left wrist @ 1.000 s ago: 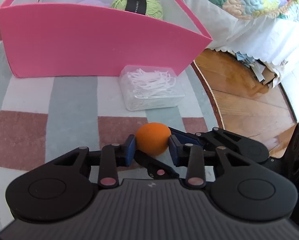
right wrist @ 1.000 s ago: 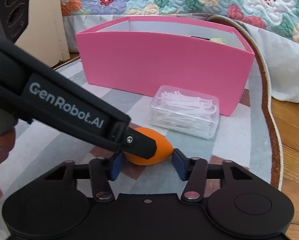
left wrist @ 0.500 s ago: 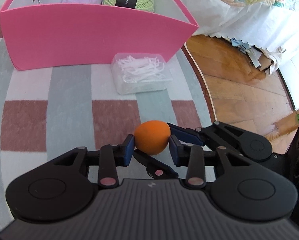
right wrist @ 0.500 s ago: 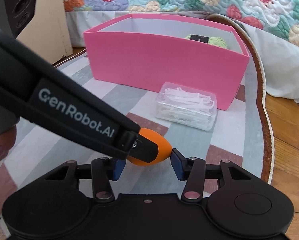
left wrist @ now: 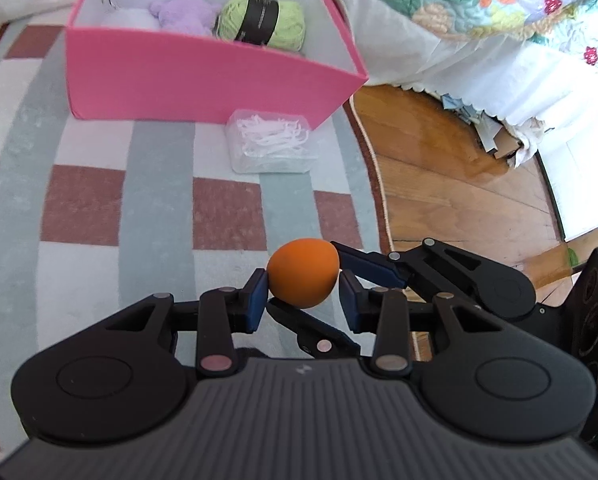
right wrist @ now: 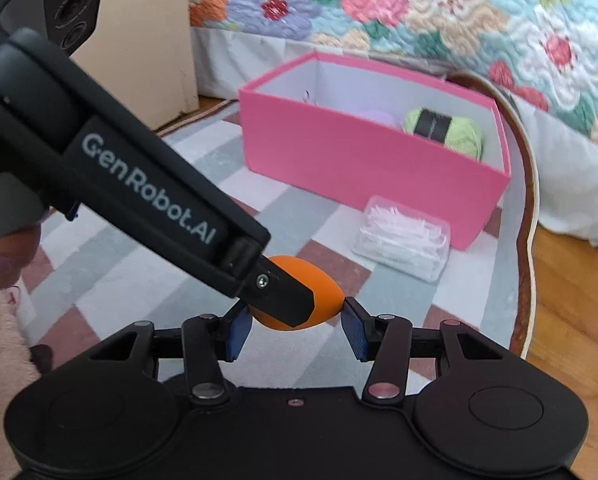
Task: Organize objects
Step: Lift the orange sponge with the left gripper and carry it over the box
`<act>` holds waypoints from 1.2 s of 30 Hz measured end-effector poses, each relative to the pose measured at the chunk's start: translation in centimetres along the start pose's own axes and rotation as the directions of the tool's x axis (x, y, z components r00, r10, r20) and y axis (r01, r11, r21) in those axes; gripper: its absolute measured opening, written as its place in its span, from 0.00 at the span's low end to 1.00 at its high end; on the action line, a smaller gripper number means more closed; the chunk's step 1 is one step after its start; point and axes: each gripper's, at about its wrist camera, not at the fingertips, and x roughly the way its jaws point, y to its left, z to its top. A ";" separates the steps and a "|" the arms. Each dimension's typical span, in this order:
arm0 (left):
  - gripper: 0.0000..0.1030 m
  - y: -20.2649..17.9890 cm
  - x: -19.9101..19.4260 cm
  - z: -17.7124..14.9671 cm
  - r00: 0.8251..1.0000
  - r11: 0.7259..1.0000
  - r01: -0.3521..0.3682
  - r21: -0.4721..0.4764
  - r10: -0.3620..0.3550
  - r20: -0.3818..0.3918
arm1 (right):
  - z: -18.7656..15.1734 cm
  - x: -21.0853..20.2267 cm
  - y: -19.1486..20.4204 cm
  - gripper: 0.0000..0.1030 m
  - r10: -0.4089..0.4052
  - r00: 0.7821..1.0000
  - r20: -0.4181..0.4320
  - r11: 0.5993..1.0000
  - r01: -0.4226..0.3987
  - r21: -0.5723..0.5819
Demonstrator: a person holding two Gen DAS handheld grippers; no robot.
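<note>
Both the left claw [left wrist: 303,294] and the right claw [right wrist: 295,326] are gripping the orange egg-shaped sponge [left wrist: 303,272] above the striped rug [left wrist: 99,160]; the pink cardboard box [left wrist: 203,80] is lying straight ahead, near the rug's far edge.

Striped rug [left wrist: 99,152]; pink box [left wrist: 203,76], clear case [left wrist: 271,148] on it.

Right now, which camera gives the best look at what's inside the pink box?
The left wrist view: it looks down into the pink box, showing green yarn and a purple plush. The right wrist view sees only the yarn and a purple sliver behind the front wall.
</note>
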 end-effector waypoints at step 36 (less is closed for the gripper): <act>0.35 -4.8 -14.5 8.9 0.978 0.990 -0.131 0.049 0.121 0.168 | 14.7 -9.1 3.0 0.53 0.026 0.986 0.165 0.989 -0.002 -0.146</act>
